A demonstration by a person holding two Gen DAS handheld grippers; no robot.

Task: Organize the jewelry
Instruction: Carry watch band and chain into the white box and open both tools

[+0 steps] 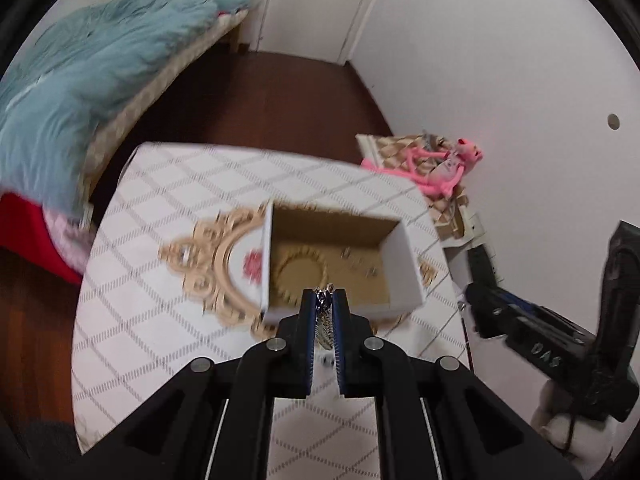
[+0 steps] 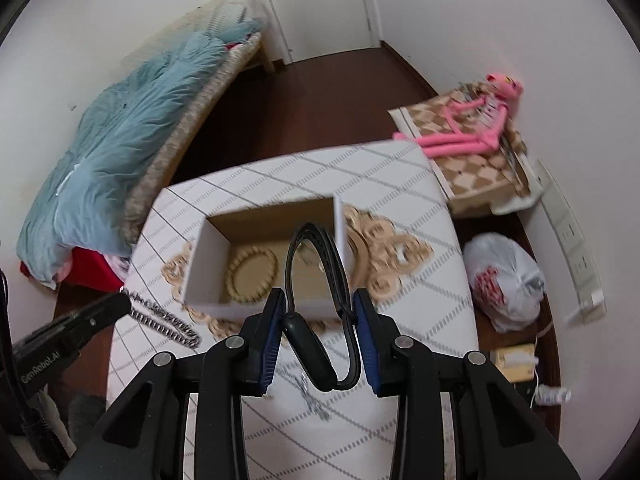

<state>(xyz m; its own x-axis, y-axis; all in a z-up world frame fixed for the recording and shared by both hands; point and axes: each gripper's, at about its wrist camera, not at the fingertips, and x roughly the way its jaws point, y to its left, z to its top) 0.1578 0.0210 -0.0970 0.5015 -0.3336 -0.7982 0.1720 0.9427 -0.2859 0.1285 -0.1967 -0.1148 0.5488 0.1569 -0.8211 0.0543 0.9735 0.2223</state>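
An open cardboard box point(image 1: 400, 264) point(image 2: 200, 264) stands on the white checked table point(image 1: 168, 216) point(image 2: 400, 184), on a gold ornate frame point(image 1: 208, 264) point(image 2: 384, 248). A gold ring-shaped piece point(image 1: 298, 272) point(image 2: 252, 274) and small items lie inside the box. My left gripper point(image 1: 325, 300) is shut on a silver chain point(image 1: 324, 320), just in front of the box; in the right wrist view the chain point(image 2: 168, 316) hangs from it at left. My right gripper point(image 2: 320, 312) is shut on a black band bracelet point(image 2: 316, 280), held over the box's near edge.
A bed with a blue blanket point(image 1: 80, 80) point(image 2: 120, 152) lies to the left. A pink plush toy point(image 1: 440, 164) point(image 2: 476, 128) sits on a checked box to the right. A white plastic bag point(image 2: 504, 276) lies on the floor. Small silver pieces point(image 2: 308, 388) lie on the table.
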